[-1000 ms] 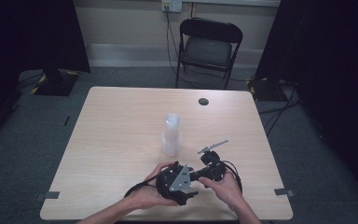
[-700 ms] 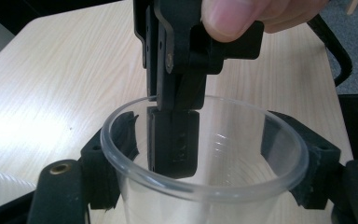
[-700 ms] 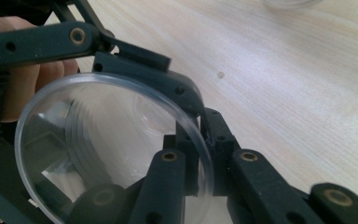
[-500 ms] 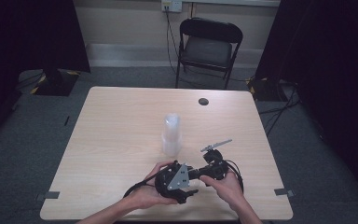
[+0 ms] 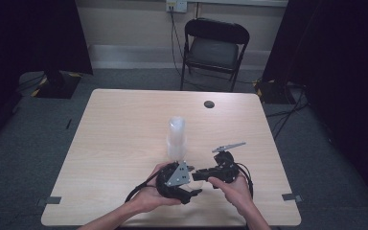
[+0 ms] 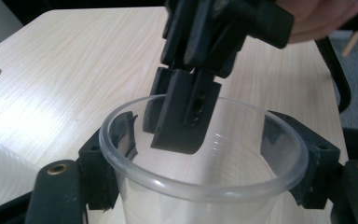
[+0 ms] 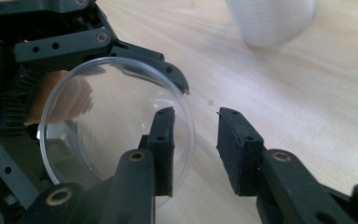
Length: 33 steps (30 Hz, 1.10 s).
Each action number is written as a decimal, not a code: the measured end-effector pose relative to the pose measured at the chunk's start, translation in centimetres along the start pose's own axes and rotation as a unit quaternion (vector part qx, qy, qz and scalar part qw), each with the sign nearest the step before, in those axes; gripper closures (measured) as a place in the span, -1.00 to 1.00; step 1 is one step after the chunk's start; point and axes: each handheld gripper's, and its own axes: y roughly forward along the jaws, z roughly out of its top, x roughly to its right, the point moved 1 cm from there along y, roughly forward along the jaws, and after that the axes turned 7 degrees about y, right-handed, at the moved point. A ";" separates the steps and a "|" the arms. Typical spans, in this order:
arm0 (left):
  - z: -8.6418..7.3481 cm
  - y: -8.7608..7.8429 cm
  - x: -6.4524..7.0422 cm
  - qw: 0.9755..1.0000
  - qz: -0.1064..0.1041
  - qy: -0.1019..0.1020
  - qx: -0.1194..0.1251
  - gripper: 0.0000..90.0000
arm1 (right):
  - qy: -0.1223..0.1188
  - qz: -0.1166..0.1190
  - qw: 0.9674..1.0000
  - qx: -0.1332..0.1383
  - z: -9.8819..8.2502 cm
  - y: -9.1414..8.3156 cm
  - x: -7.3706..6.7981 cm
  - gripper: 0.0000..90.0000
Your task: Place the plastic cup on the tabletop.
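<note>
No legible writing or labels on anything. Left gripper (image 6: 200, 196) clamps 1 clear plastic cup (image 6: 205, 154) by its sides near the table's (image 5: 124, 124) front edge, cup empty. Right gripper (image 7: 196, 149) jaws have just been opening: 1 jaw inside the cup rim, 1 outside, wall between them, pads not pressing. Stack of clear cups (image 5: 176, 138) stands upright just behind both grippers.

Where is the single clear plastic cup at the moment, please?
The clear cup sits between the left gripper's jaws at the table's near edge, in front of the cup stack, with one right gripper jaw inside its rim.
</note>
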 end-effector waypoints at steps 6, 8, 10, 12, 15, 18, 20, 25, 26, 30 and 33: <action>-0.2 -0.3 -0.2 1.000 0.011 -0.016 0.013 -0.41 | -0.012 0.002 1.000 0.029 0.1 -0.5 -0.2 0.46; -0.4 -0.3 -0.3 0.999 0.014 -0.025 0.014 -0.40 | -0.014 -0.003 0.999 0.035 0.2 -0.7 -0.2 0.46; -0.5 -0.5 -0.3 0.999 0.015 -0.027 0.011 -0.40 | -0.017 -0.004 0.999 0.042 0.2 -1.0 -0.3 0.44; -0.6 -0.5 -0.3 0.999 0.016 -0.037 0.013 -0.40 | -0.017 -0.001 0.999 0.051 0.2 -1.2 -0.3 0.43; -0.6 -0.6 -0.4 0.998 0.022 -0.053 0.021 -0.40 | -0.017 -0.001 0.998 0.055 0.3 -1.4 -0.3 0.42; -0.4 -0.9 -0.7 0.997 0.031 -0.060 0.027 -0.40 | -0.017 0.003 0.997 0.069 0.4 -2.0 -0.4 0.41; -0.4 -1.3 -0.9 0.997 0.035 -0.065 0.027 -0.40 | -0.018 0.004 0.997 0.080 0.4 -2.4 -0.4 0.41; -0.8 -2.4 -1.4 0.996 0.044 -0.074 0.025 -0.40 | -0.019 0.004 0.995 0.096 0.4 -3.2 -0.4 0.39; -0.9 -2.5 -1.5 0.996 0.047 -0.077 0.026 -0.40 | -0.018 0.007 0.995 0.097 0.4 -3.2 -0.3 0.39; -1.7 -3.5 -2.3 0.992 0.060 -0.100 0.037 -0.40 | -0.016 0.006 0.995 0.103 0.4 -3.3 -0.2 0.38; -2.1 -4.1 -2.8 0.991 0.071 -0.108 0.040 -0.39 | -0.016 0.003 0.994 0.109 0.3 -3.3 -0.1 0.37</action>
